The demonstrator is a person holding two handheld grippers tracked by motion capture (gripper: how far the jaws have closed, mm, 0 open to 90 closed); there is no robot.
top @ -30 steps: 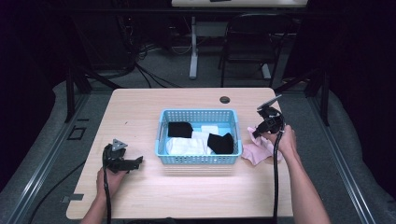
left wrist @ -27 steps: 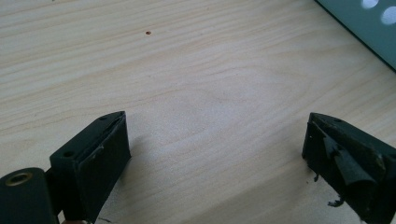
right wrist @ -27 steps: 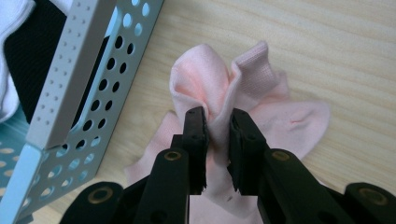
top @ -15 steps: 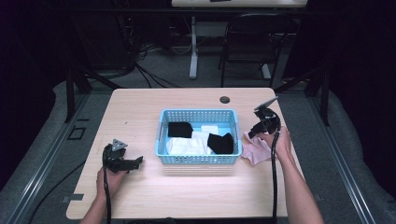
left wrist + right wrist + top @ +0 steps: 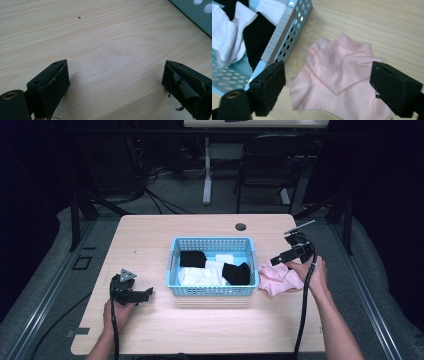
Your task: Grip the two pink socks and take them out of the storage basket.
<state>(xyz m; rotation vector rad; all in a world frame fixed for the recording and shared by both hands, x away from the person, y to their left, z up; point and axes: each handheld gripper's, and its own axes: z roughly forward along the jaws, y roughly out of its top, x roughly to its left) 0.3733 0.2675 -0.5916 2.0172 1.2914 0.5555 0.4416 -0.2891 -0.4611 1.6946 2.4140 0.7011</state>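
Note:
A pair of pink socks (image 5: 276, 277) (image 5: 342, 75) lies flat on the table just right of a light blue perforated basket (image 5: 212, 292) (image 5: 284, 37). Black and white socks (image 5: 210, 270) lie inside the basket. My right gripper (image 5: 280, 260) (image 5: 327, 87) hangs open above the pink socks, jaws wide, nothing between them. My left gripper (image 5: 145, 294) (image 5: 115, 82) rests low over bare wood at the table's front left, open and holding nothing.
The wooden table (image 5: 150, 245) has a round cable grommet (image 5: 240, 226) near its far edge. A chair (image 5: 262, 165) and cables stand on the floor beyond. The basket's corner (image 5: 197, 17) shows at the top right of the left gripper view.
The right gripper has shifted slightly left and toward the basket above the pink socks. The left gripper has stayed in place.

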